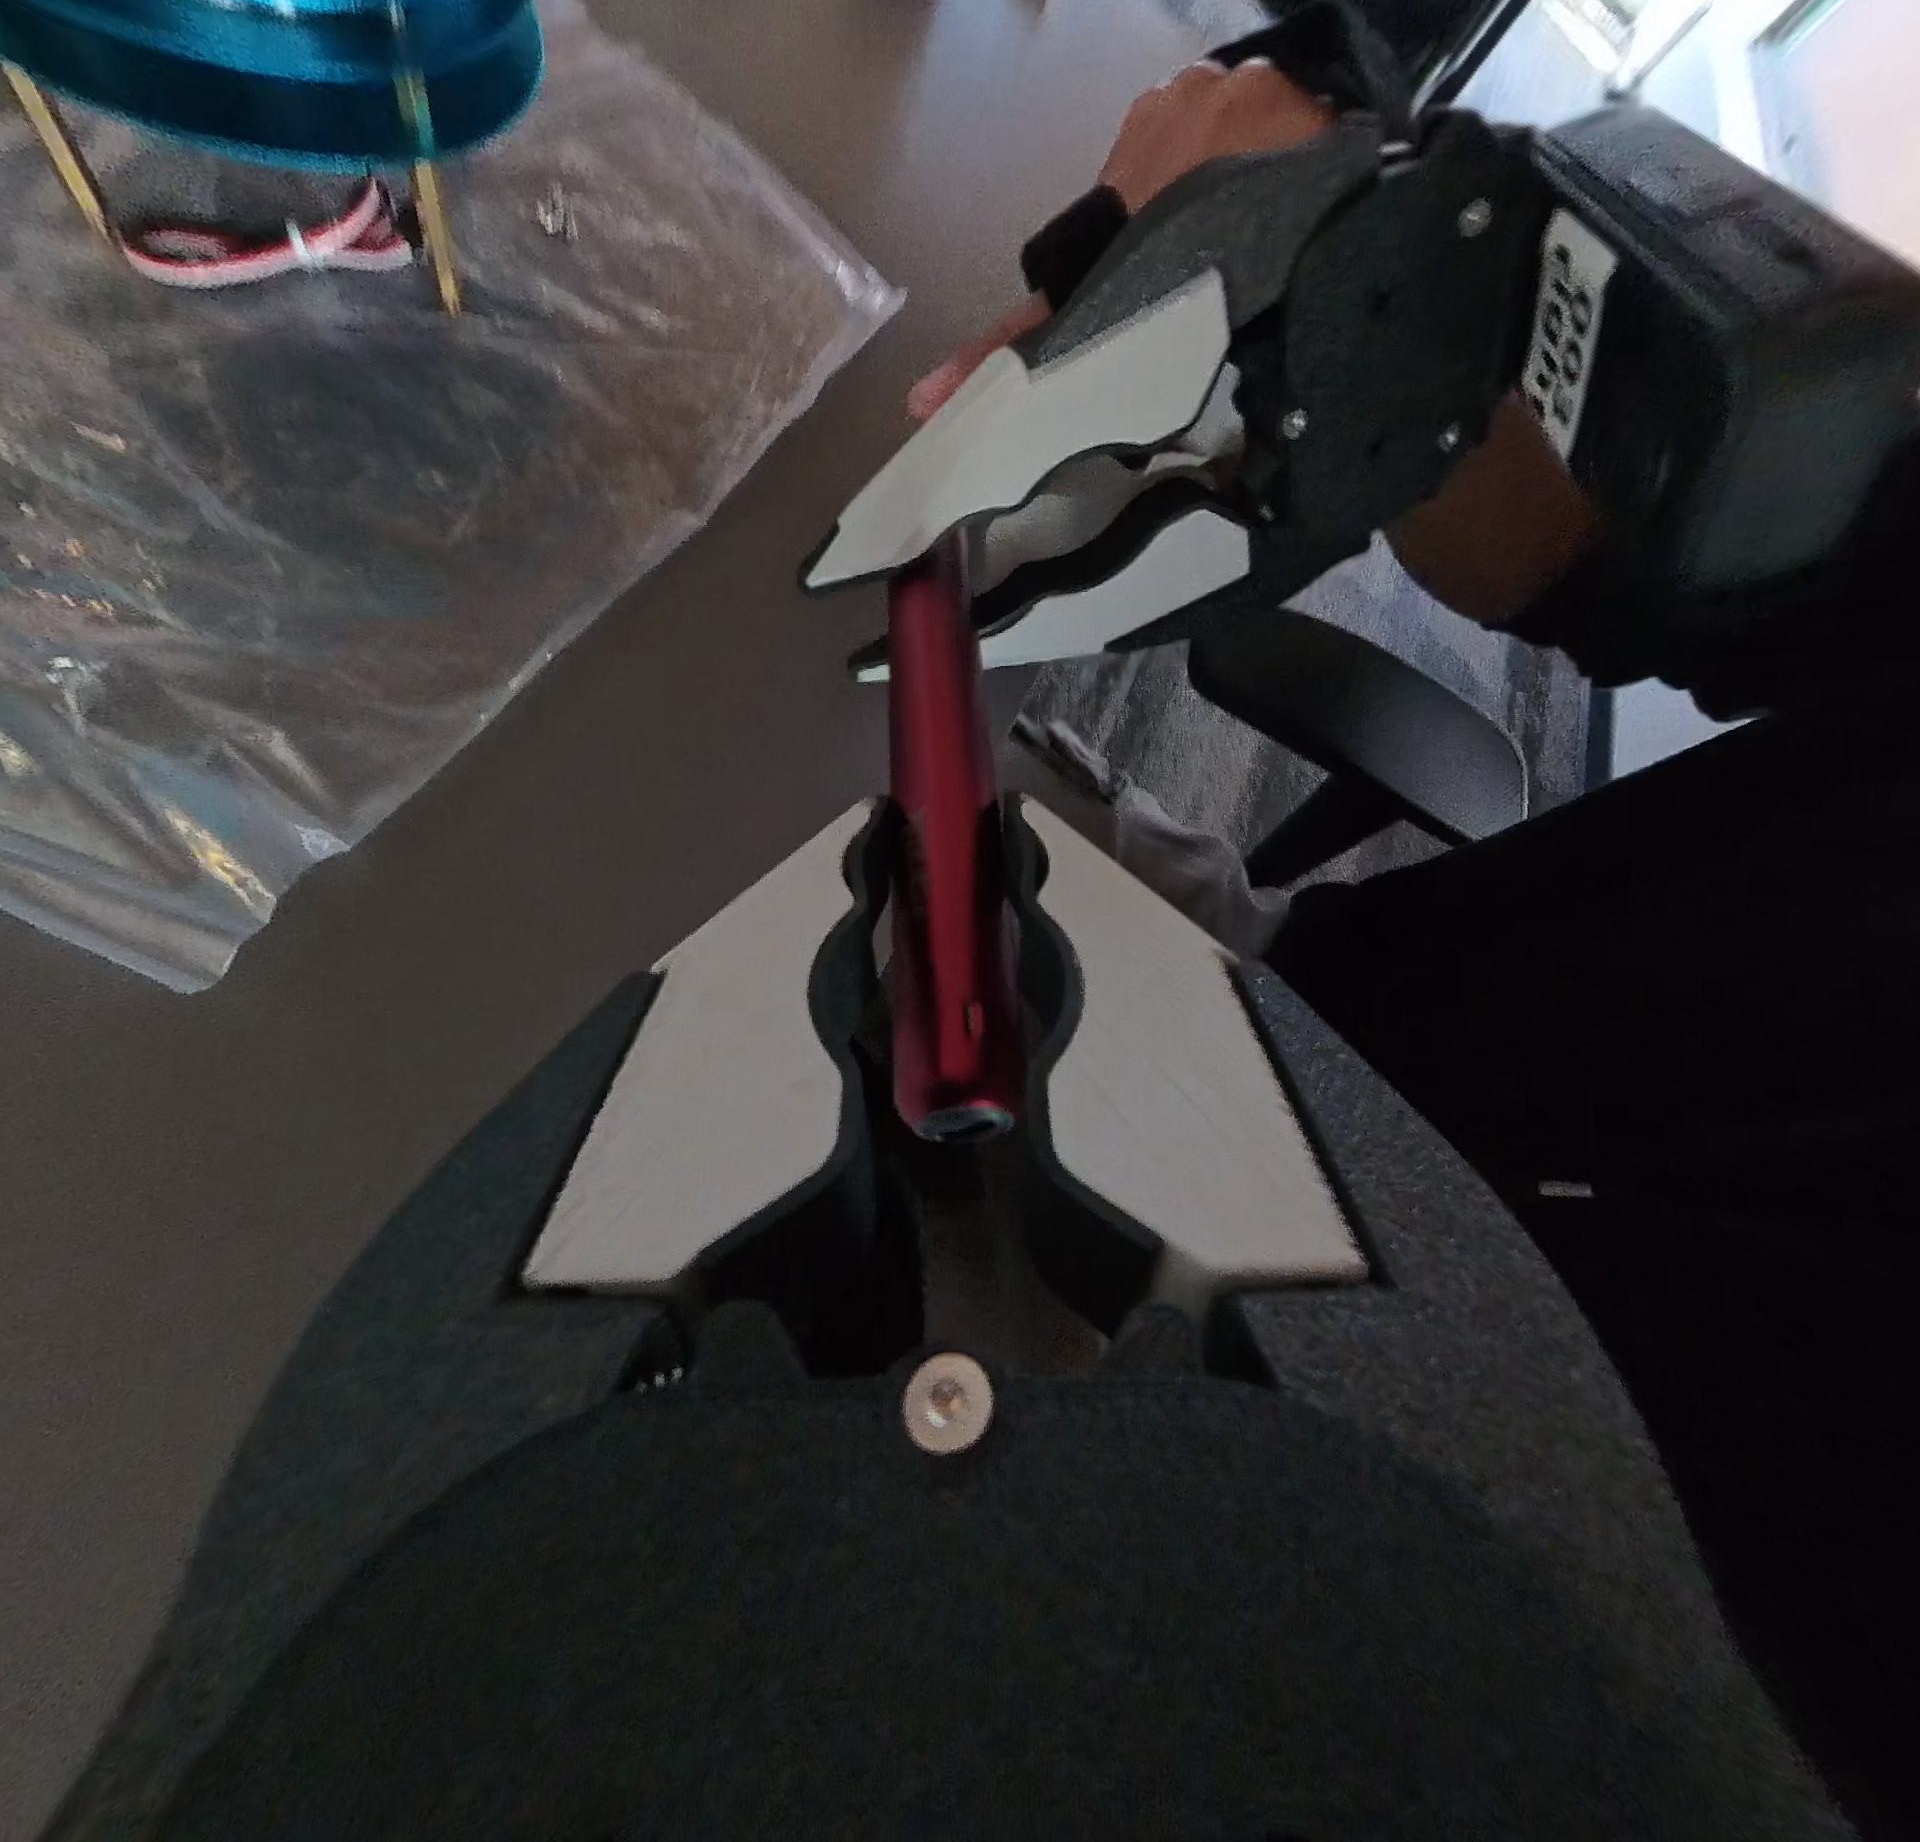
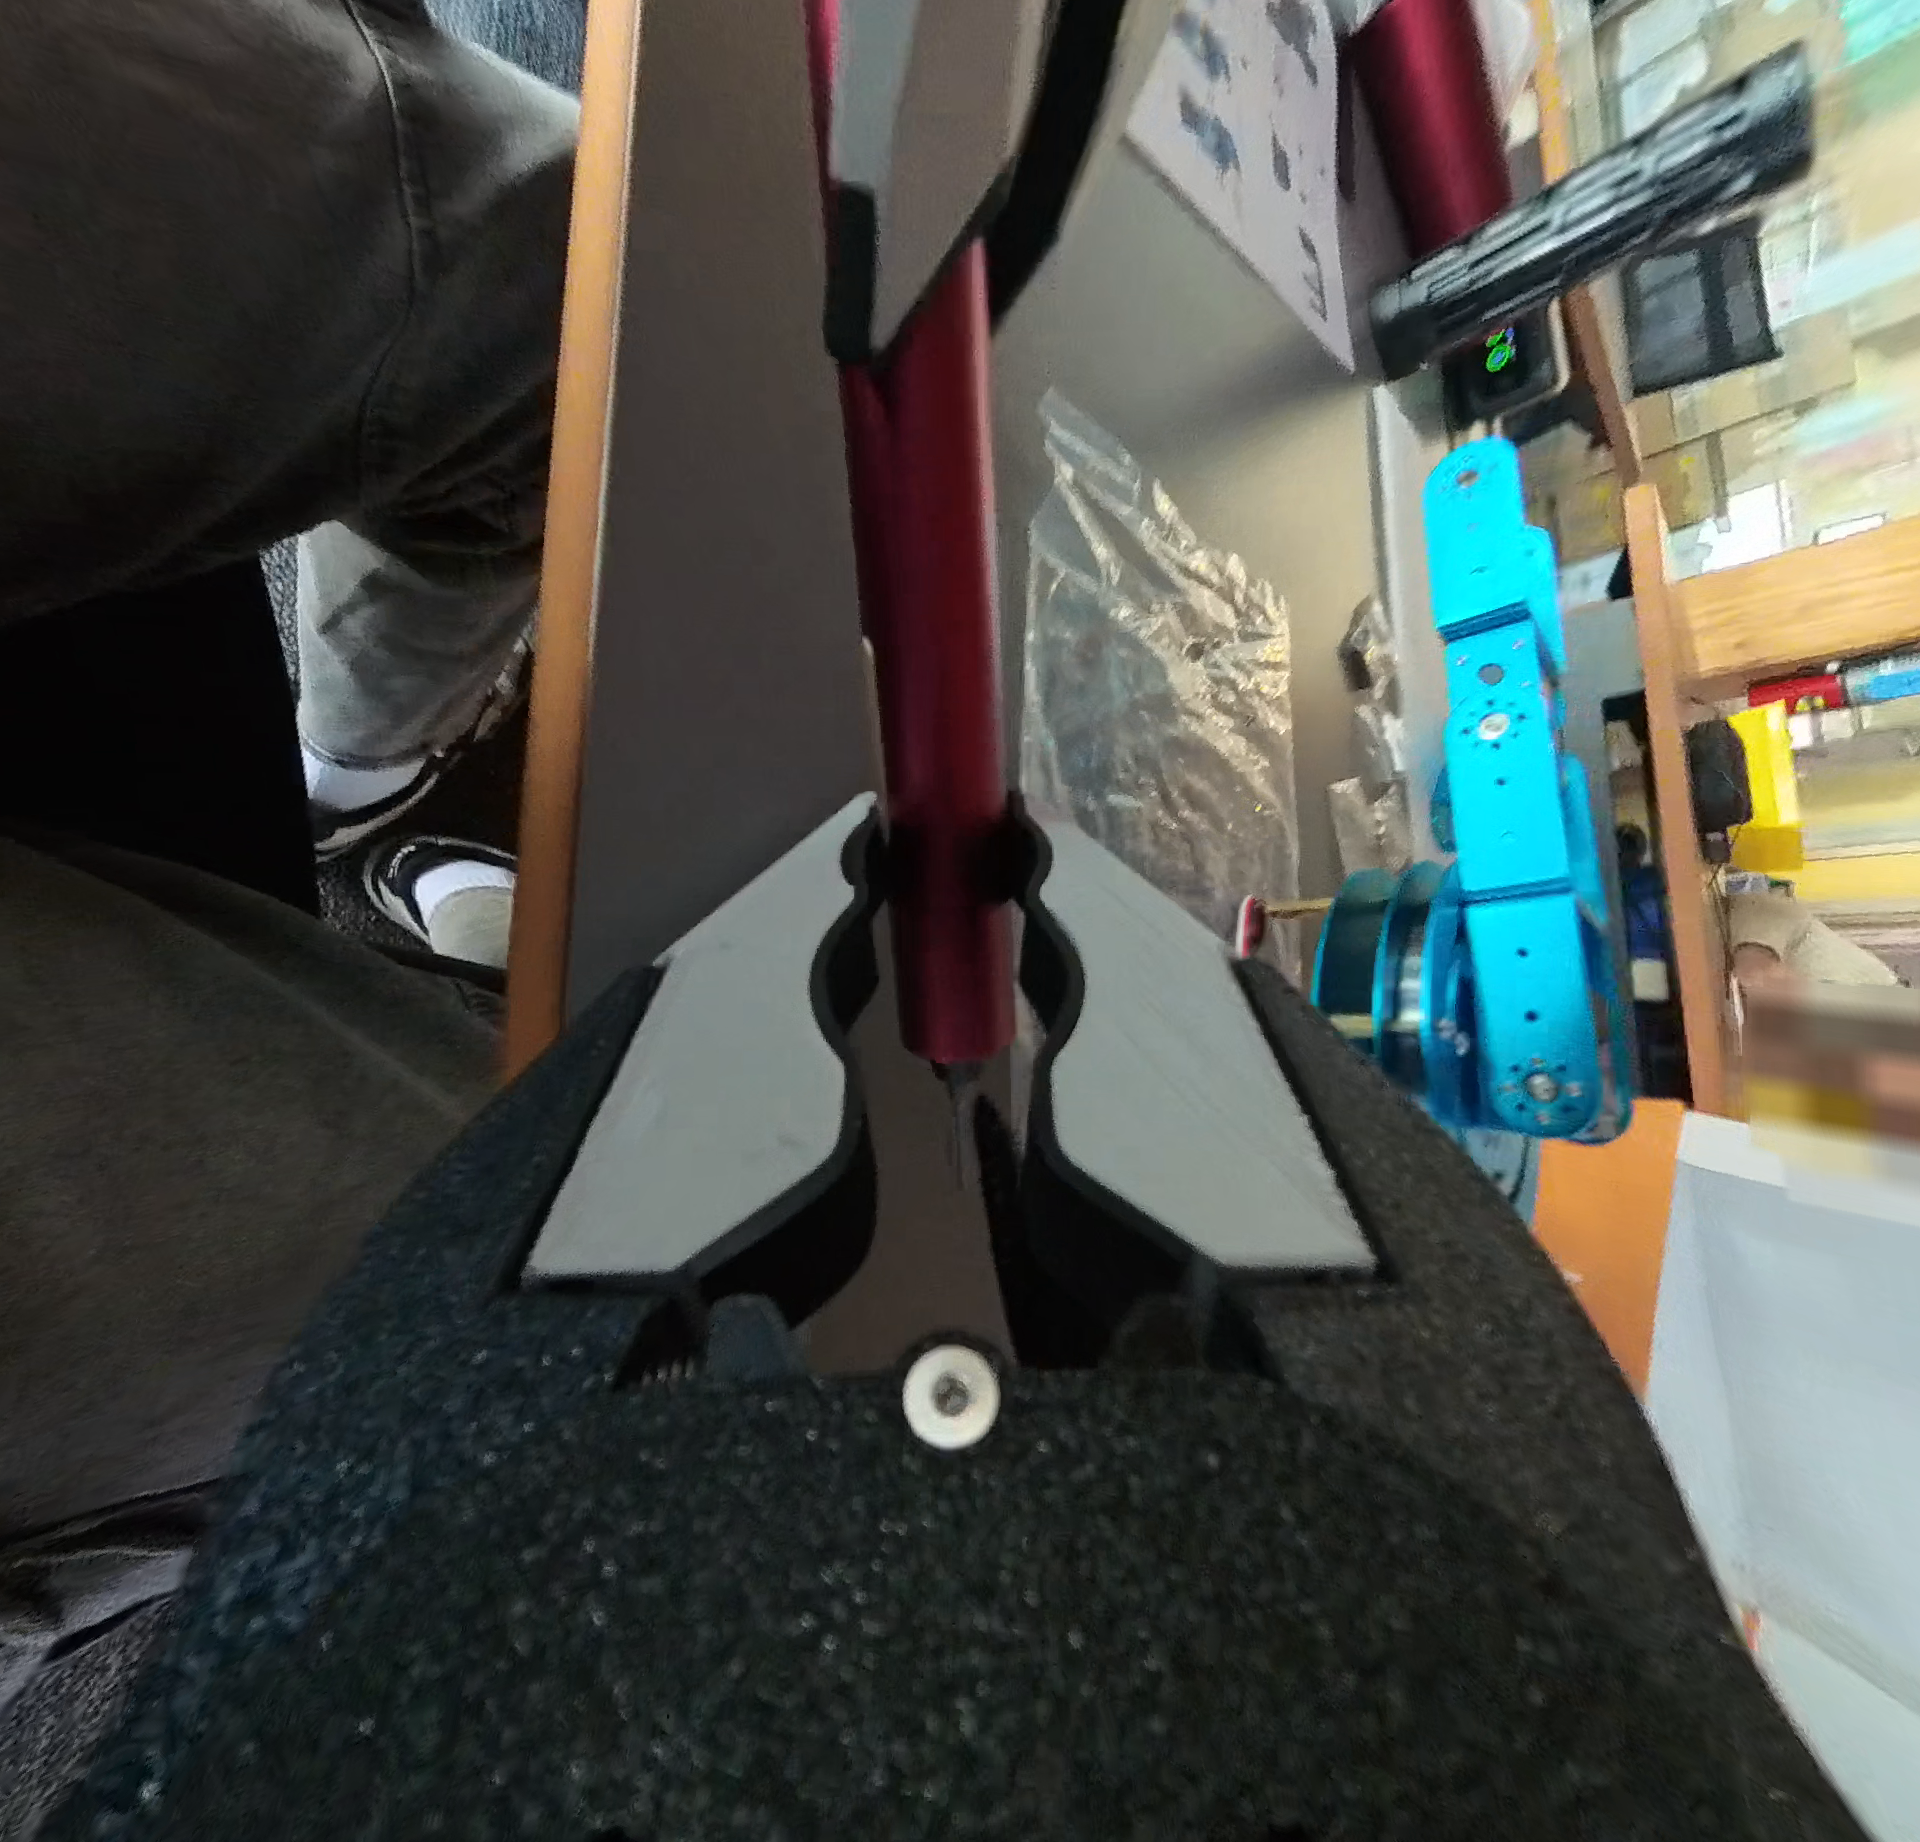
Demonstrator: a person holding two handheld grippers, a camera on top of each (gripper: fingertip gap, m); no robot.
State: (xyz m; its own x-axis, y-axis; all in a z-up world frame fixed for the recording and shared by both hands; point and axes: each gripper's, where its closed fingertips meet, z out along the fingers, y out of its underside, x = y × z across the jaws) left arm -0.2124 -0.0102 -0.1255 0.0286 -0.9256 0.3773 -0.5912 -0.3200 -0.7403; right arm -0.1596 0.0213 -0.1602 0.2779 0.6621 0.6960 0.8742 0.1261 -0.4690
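A slim red metal screwdriver (image 1: 935, 732) with a thin bit (image 2: 957, 1117) at one end is held between both grippers above the brown table (image 1: 675, 358). My left gripper (image 1: 940, 816) is shut on its hollow end. My right gripper (image 1: 847, 618), held by a hand, is shut on the other end. In the right wrist view my right gripper (image 2: 945, 836) clamps the screwdriver (image 2: 940, 597) near the bit, which points back toward the camera. My left gripper (image 2: 914, 338) grips it farther along, at the top of that view.
A clear plastic bag (image 1: 312, 504) of small parts lies on the table; it also shows in the right wrist view (image 2: 1153, 649). A blue metal robot arm (image 2: 1496, 774) stands beyond it on a blue base (image 1: 270, 26). A person's legs and shoes (image 2: 447, 888) are beside the table edge (image 2: 582, 442). Wooden shelves (image 2: 1787, 597) stand behind. Left tips to right tips: about 8 cm.
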